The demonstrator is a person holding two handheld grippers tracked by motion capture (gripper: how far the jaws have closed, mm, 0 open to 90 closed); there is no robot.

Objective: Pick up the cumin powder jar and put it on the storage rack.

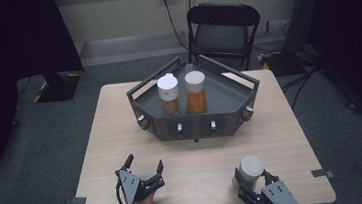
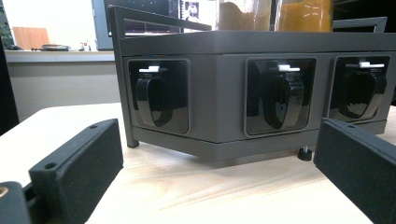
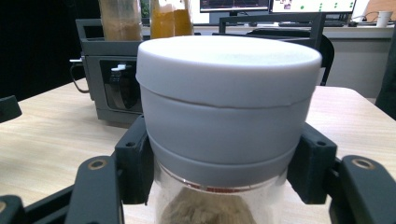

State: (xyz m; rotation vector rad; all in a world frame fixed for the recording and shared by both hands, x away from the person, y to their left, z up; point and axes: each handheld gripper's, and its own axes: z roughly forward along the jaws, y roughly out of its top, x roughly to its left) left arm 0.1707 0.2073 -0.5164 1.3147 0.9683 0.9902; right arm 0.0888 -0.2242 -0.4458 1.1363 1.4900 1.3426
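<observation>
The right gripper (image 1: 251,184), black with a grey three-cornered plate on top, is at the near right edge of the table, its two black jaws clamped on either side of a clear plastic jar with a wide white screw lid (image 1: 249,170). In the right gripper view the pads (image 3: 135,163) press the jar (image 3: 224,121) just under the lid's lower rim, and pale brown powder shows through the clear wall below. The jar stands upright, its base hidden, so I cannot tell whether it rests on the wood.

The left gripper (image 1: 145,164) lies near the front left edge, well apart from the jar, its jaws spread wide with nothing between them. In its own view the two black foam pads (image 2: 79,172) frame bare tabletop.

Beyond both, in the middle of the light wooden table (image 1: 112,138), sits a dark grey angular rack with raised rails (image 1: 195,111). On its deck stand two more white-lidded jars, just beside each other: a left one with brown contents (image 1: 168,94) and a right one with orange contents (image 1: 195,91). Black hooks sit in recesses along the rack's front face (image 2: 275,95). A black folding chair (image 1: 222,27) stands behind the table.
</observation>
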